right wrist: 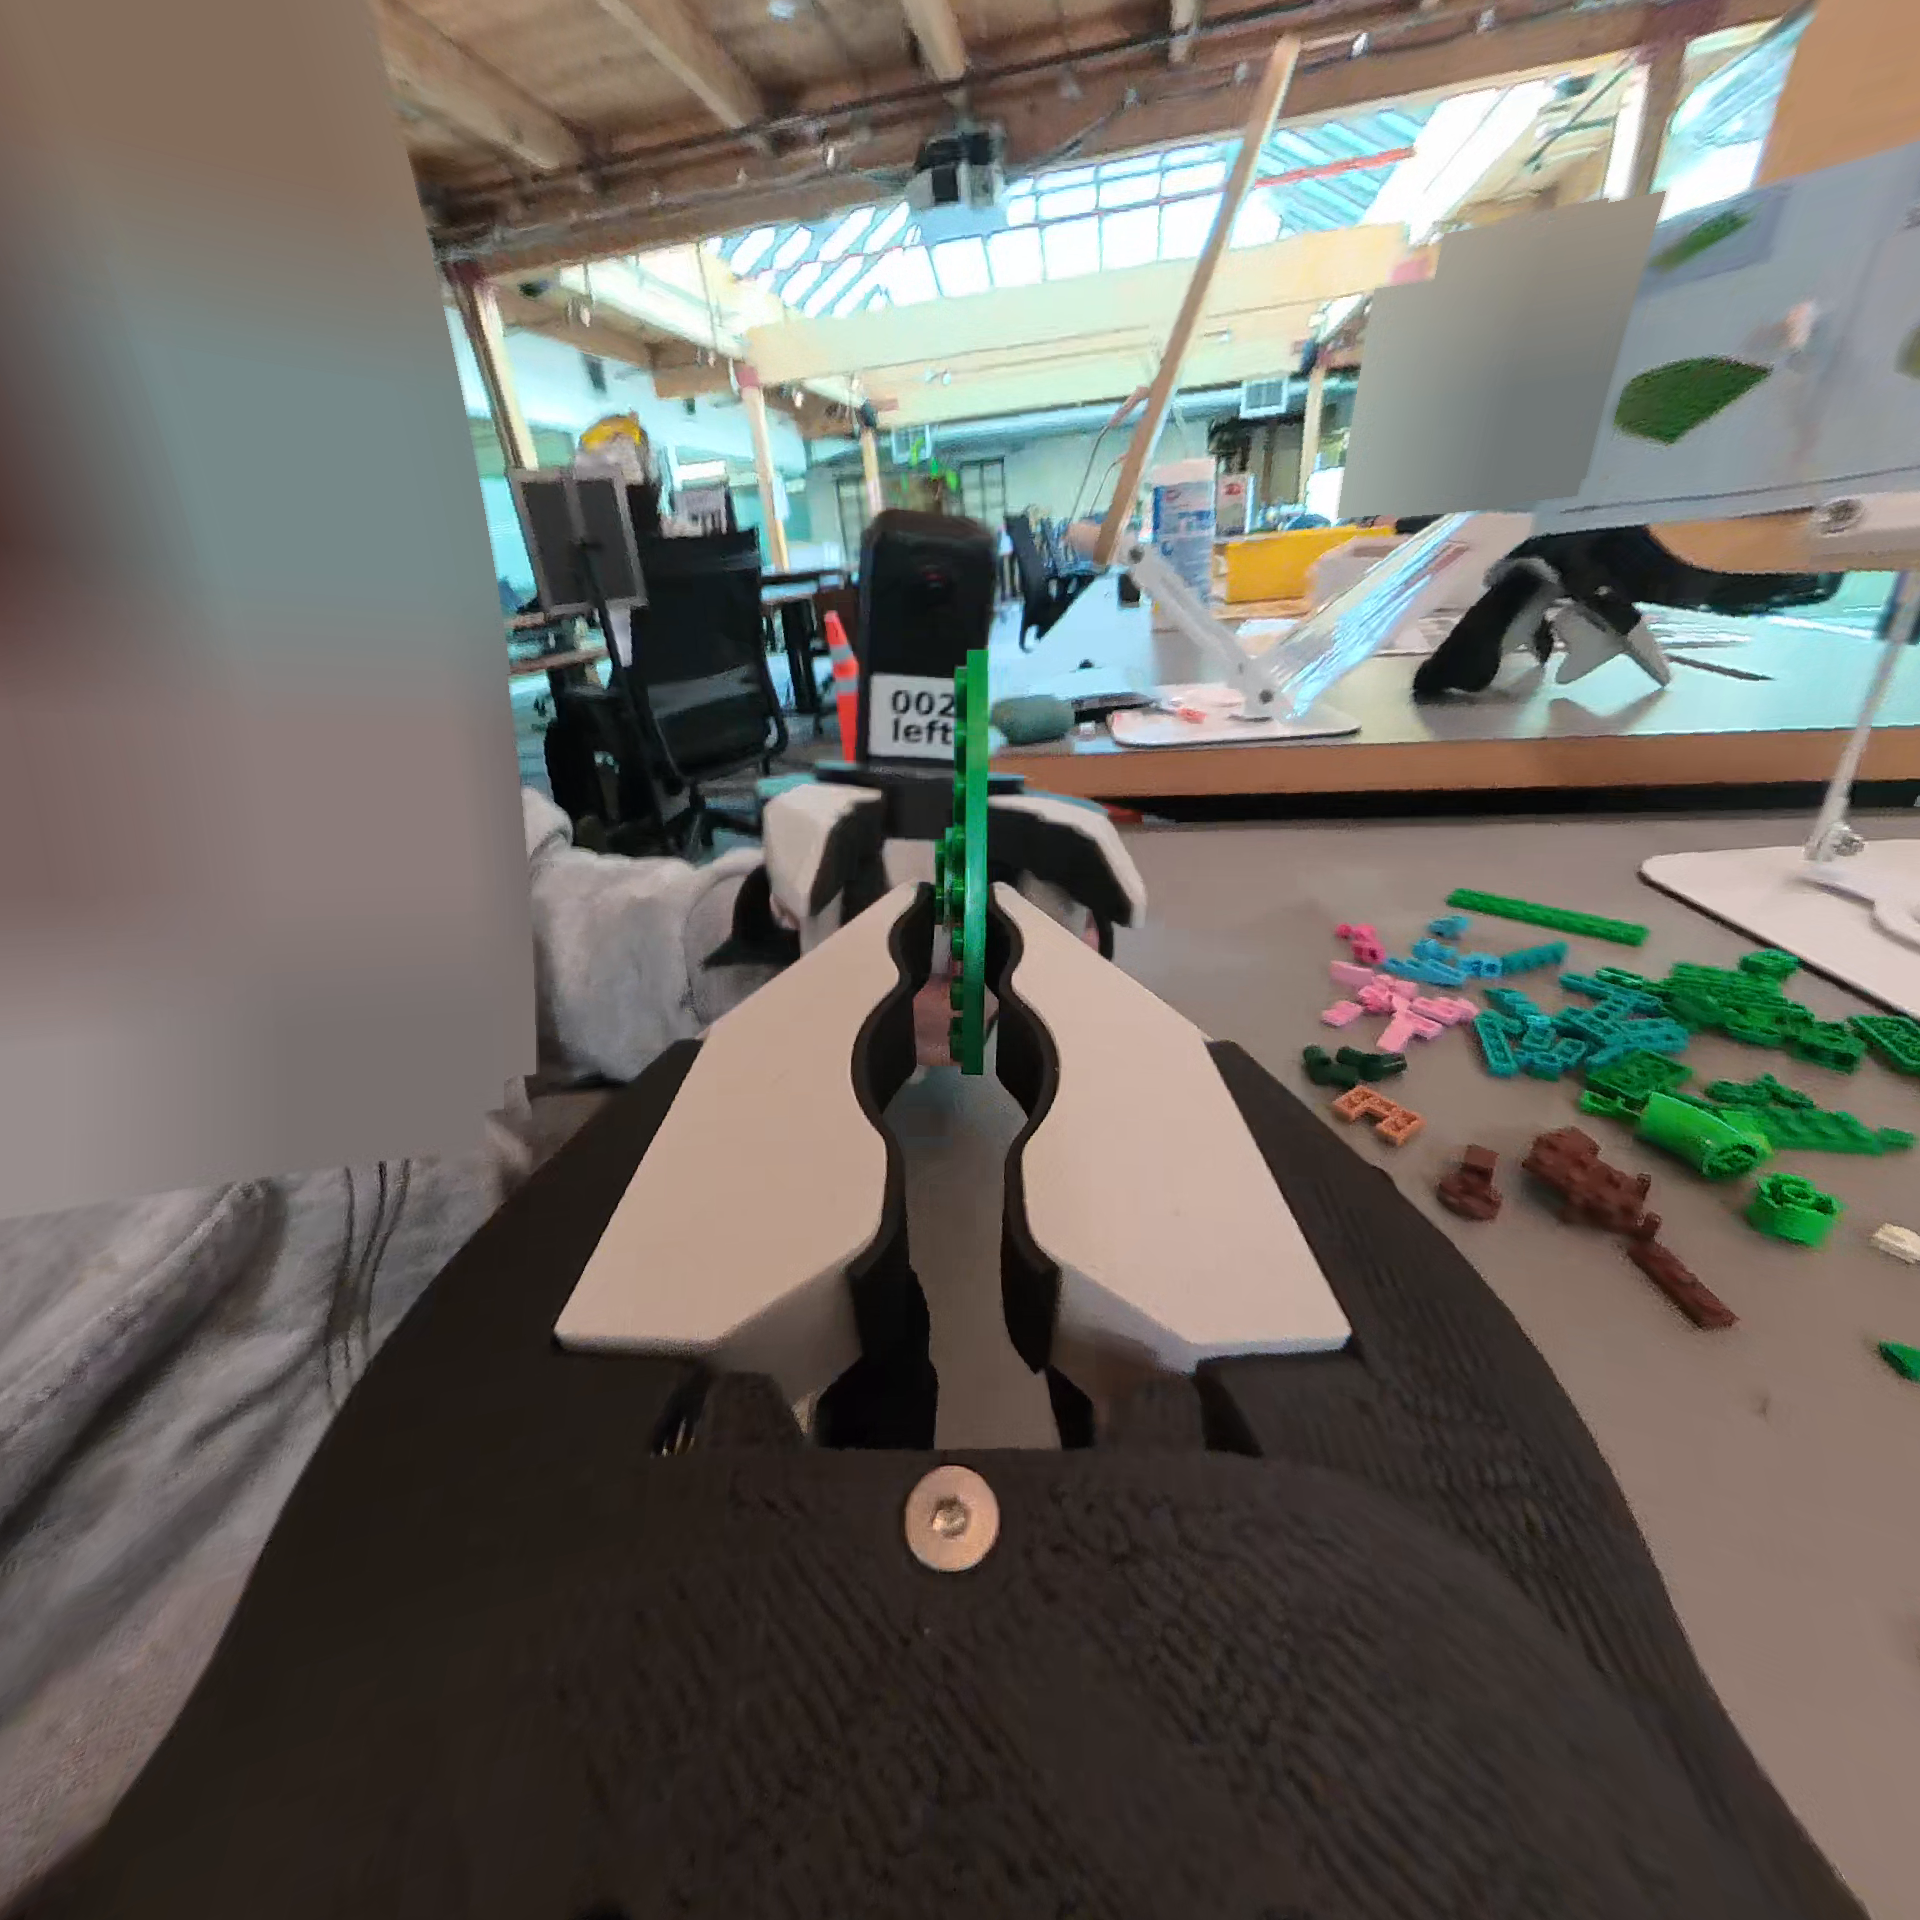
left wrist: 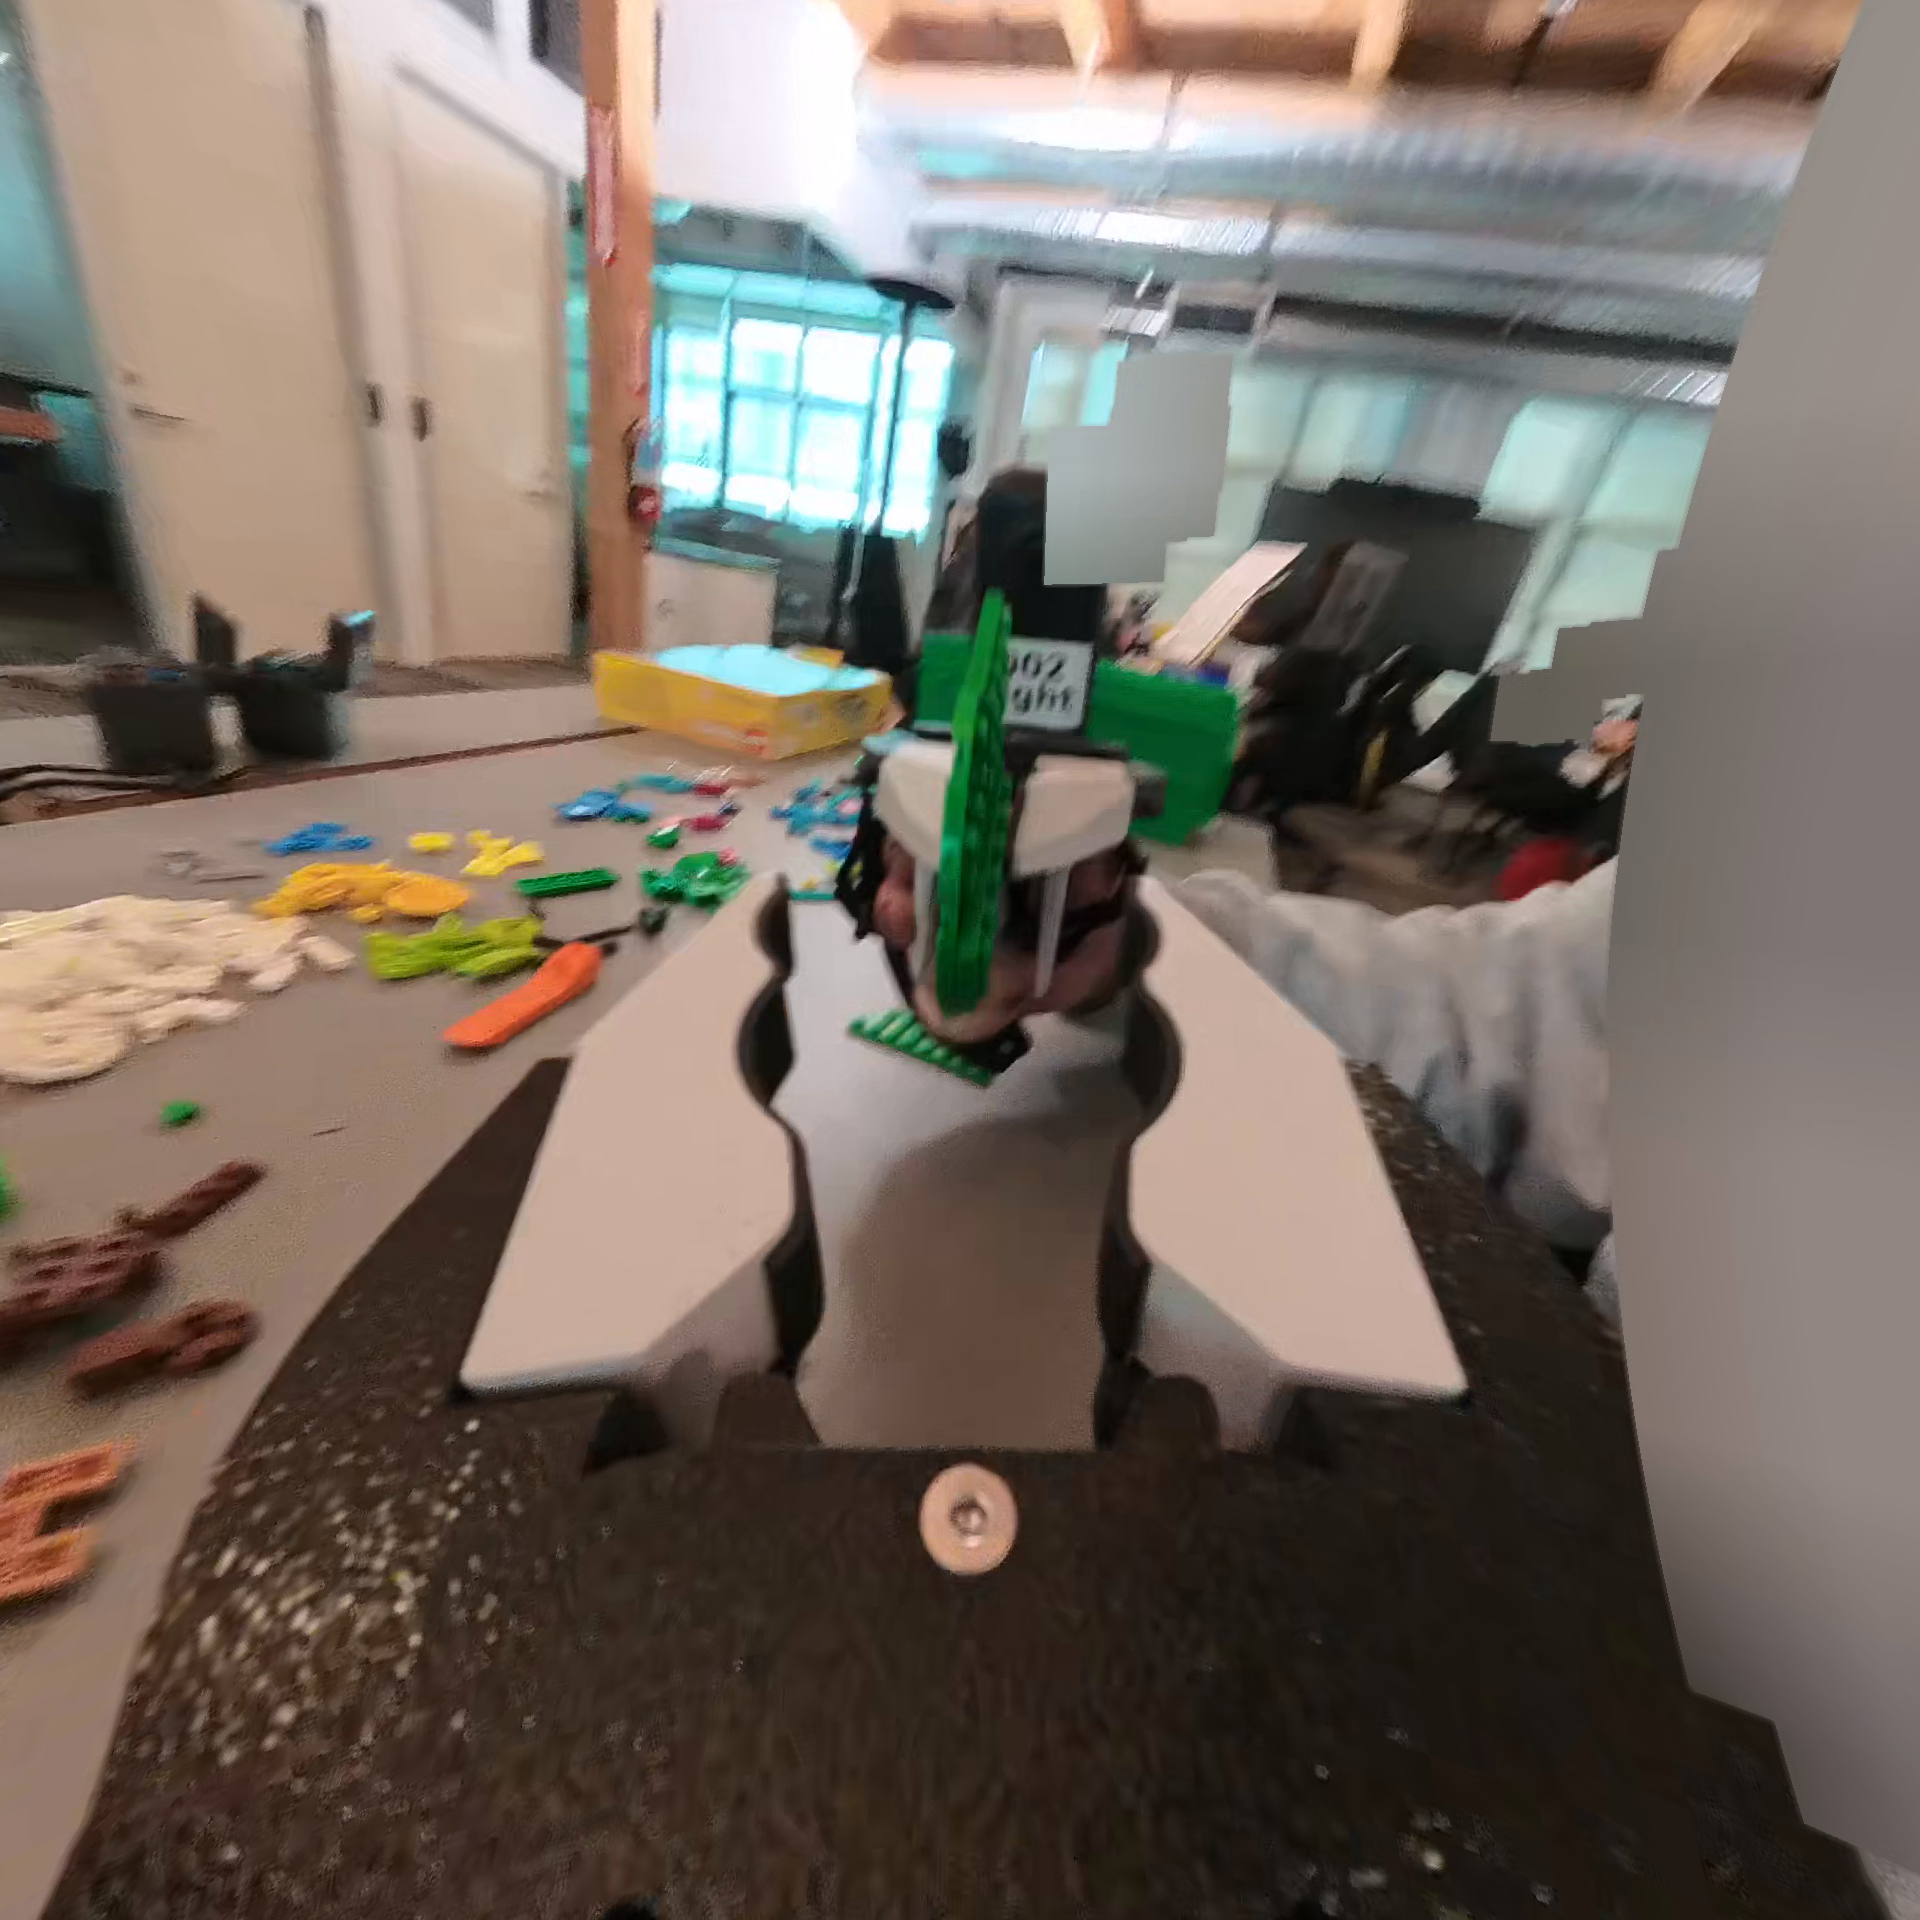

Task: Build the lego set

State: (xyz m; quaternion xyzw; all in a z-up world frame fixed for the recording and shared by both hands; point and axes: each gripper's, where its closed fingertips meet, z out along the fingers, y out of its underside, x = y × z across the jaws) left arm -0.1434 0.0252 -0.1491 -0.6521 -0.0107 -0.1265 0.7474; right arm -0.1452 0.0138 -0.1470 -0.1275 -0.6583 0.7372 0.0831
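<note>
My right gripper (right wrist: 961, 906) is shut on a thin green studded plate (right wrist: 975, 748), held on edge and upright above the grey table (right wrist: 1351, 1455). The plate rises well above the fingertips. My left gripper (left wrist: 961, 904) is open and holds nothing. It faces the right gripper (left wrist: 997, 821) and the green plate (left wrist: 977, 790), which lie just beyond its fingertips. In the right wrist view the left gripper (right wrist: 940, 862) shows behind the plate, its fingers spread to either side without touching it. A small green plate (left wrist: 920, 1044) lies flat on the table under the right gripper.
Loose bricks lie in sorted piles: white (left wrist: 114, 977), yellow (left wrist: 353, 894), lime (left wrist: 447, 945), brown (left wrist: 104, 1278), pink (right wrist: 1392, 997), teal (right wrist: 1558, 1023), green (right wrist: 1766, 1039). An orange piece (left wrist: 525, 1003) and a yellow box (left wrist: 738, 696) lie farther back. A white stand base (right wrist: 1787, 894) is at the right. Less than 4 cm separates the two grippers' tips.
</note>
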